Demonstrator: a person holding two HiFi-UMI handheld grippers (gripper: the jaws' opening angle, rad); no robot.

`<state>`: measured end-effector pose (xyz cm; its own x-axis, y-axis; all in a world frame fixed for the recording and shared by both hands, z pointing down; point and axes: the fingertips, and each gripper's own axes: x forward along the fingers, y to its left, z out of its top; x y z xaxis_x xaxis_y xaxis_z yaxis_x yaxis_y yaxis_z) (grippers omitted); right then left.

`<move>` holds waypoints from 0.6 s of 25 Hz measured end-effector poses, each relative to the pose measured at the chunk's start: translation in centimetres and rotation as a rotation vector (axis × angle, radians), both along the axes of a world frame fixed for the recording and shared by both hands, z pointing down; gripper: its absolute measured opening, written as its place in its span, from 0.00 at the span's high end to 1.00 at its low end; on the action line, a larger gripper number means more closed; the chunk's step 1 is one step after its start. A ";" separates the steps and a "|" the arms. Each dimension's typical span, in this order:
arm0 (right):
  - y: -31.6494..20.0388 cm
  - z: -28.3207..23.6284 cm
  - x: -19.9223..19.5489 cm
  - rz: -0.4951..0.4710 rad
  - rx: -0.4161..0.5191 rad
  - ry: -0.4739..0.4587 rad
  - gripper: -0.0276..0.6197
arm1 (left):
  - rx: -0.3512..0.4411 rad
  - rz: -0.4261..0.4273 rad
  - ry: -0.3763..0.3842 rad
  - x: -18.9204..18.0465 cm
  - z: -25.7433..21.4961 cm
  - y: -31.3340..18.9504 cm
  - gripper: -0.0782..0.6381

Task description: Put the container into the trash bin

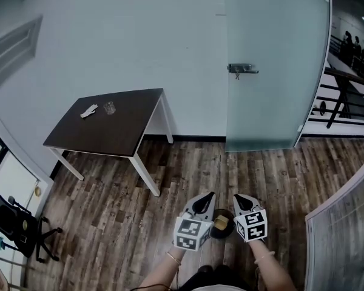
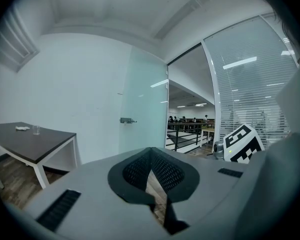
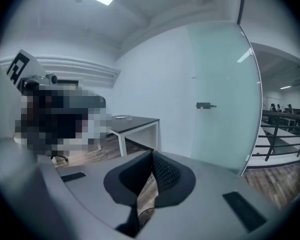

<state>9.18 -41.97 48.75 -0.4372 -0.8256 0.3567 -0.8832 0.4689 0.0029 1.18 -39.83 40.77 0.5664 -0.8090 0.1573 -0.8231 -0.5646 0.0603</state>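
Tan container (image 1: 220,223), apparently already inside dark round trash bin (image 1: 212,233), on wooden floor (image 1: 109,211) below and between both grippers. Left gripper (image 1: 210,196) just left of bin, right gripper (image 1: 237,197) just right, about equally near; both pressed together, pinching nothing.

bare wood floor (image 1: 188,168) gives wide free passage mid-room. the desk (image 1: 118,123) blocks the far left by the wall (image 1: 109,35), an office chair (image 1: 18,226) the near left. a frosted glass door (image 1: 273,65) shuts off the far side; a slatted partition (image 1: 346,235) bounds the right. the trash bin (image 1: 225,232) stands nearest.
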 end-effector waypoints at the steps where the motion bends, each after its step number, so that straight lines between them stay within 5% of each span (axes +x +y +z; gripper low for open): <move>1: 0.3 -0.6 0.1 0.006 0.007 -0.005 0.94 | 0.003 -0.001 0.001 0.0 -0.3 0.2 0.87; 15: 3.1 -8.8 -0.4 0.049 0.162 -0.053 0.95 | 0.058 0.012 0.017 -1.3 -5.1 2.4 0.87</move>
<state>8.75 -38.83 39.98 -0.4094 -0.8914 0.1943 -0.9060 0.4222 0.0280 -0.07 -37.44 35.71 0.5782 -0.8096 0.1012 -0.8155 -0.5773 0.0410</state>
